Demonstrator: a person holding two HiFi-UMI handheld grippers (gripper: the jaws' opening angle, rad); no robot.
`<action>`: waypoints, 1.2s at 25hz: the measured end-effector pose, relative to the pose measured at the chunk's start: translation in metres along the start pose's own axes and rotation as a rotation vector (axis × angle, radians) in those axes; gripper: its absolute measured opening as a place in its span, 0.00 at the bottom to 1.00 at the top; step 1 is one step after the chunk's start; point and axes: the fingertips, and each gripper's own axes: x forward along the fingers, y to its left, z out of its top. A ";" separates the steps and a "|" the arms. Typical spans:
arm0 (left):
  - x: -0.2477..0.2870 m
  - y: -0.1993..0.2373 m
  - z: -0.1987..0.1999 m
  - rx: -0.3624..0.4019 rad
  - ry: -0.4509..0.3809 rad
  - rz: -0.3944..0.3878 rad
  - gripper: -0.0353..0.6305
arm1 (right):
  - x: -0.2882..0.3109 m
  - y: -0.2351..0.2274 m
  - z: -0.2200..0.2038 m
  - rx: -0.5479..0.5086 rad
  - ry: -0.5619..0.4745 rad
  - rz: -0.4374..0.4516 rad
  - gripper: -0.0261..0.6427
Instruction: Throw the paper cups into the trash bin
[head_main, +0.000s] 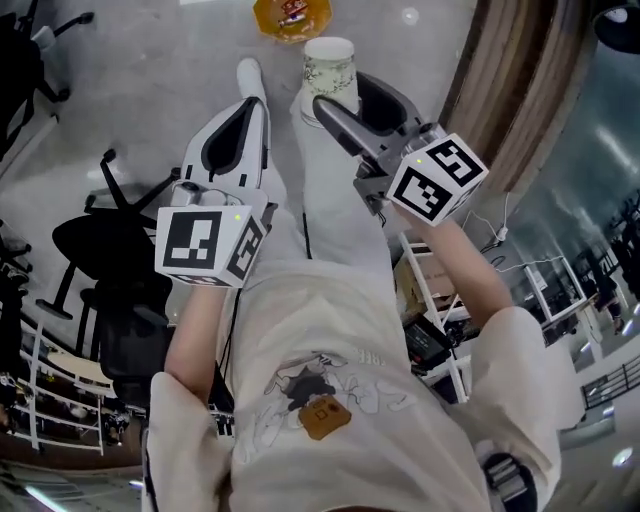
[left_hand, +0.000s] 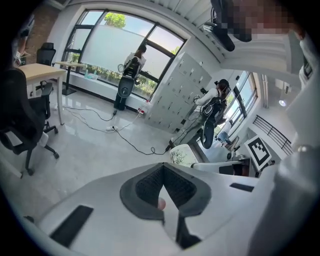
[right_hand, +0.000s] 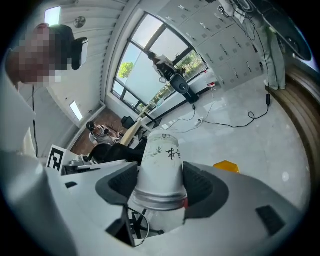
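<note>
A white paper cup (head_main: 330, 68) with a green leaf print sits between the jaws of my right gripper (head_main: 342, 95), which is shut on it. In the right gripper view the cup (right_hand: 162, 167) points base-first away from the camera, and the dark pads (right_hand: 202, 187) press its sides near the rim. My left gripper (head_main: 252, 110) hovers just left of it over the grey floor, shut and empty. In the left gripper view the left gripper (left_hand: 164, 192) has its pads meeting, and the cup (left_hand: 182, 155) shows beyond them. No trash bin is clearly in sight.
An orange object (head_main: 290, 15) lies on the floor ahead, and it shows again as an orange object (right_hand: 226, 166) past the cup. Black office chairs (head_main: 100, 240) stand at left, a white rack (head_main: 430, 290) at right. Cables (left_hand: 125, 140) run across the floor. People (left_hand: 131, 65) stand by the windows.
</note>
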 end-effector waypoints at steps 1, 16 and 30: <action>0.009 0.006 -0.009 -0.010 -0.001 0.008 0.06 | 0.007 -0.011 -0.006 -0.009 0.011 -0.002 0.47; 0.163 0.107 -0.111 -0.047 0.040 0.124 0.06 | 0.118 -0.162 -0.076 -0.061 0.078 -0.076 0.47; 0.280 0.187 -0.193 -0.099 0.088 0.147 0.06 | 0.204 -0.272 -0.136 -0.097 0.153 -0.102 0.47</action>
